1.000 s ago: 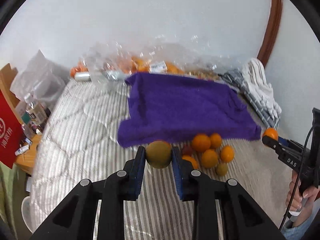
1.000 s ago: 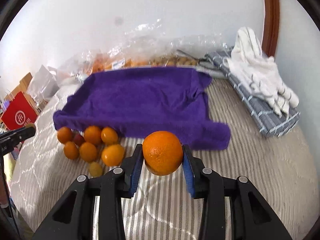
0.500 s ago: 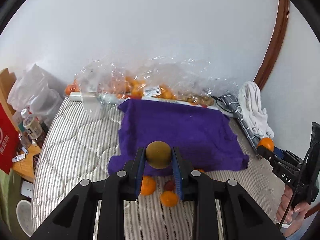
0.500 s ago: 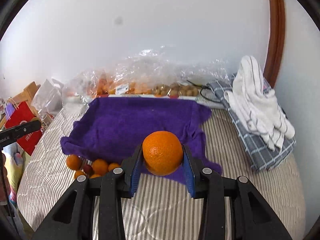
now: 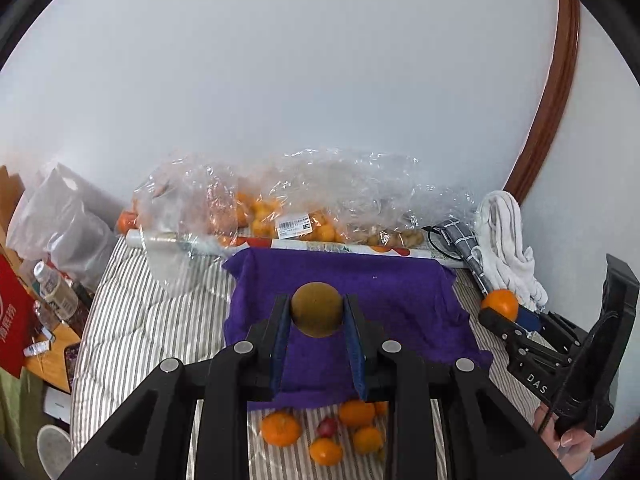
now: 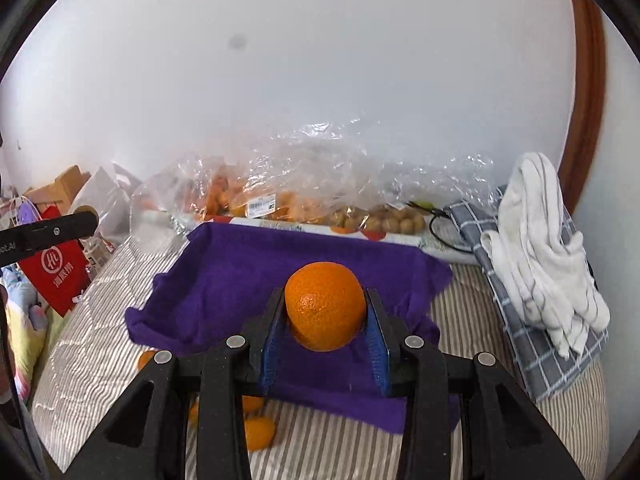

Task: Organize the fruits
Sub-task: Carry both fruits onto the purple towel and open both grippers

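Observation:
My left gripper (image 5: 317, 312) is shut on a brown-green round fruit (image 5: 317, 309) and holds it in the air over the near part of the purple towel (image 5: 400, 304). My right gripper (image 6: 325, 314) is shut on a large orange (image 6: 325, 305), raised over the purple towel (image 6: 240, 276); it also shows in the left wrist view (image 5: 500, 307) at the right. Several small oranges (image 5: 281, 428) and a small red fruit (image 5: 327, 426) lie on the striped bed in front of the towel; some show in the right wrist view (image 6: 259, 432).
Clear plastic bags of oranges and small brown fruits (image 5: 288, 208) lie along the wall behind the towel. A white cloth on a checked cloth (image 6: 540, 248) is at the right. A red bag (image 6: 56, 268), bottles (image 5: 56, 292) and clutter stand off the bed's left edge.
Both grippers have risen and pulled back with their fruits. The towel and the loose oranges now sit lower and farther below them.

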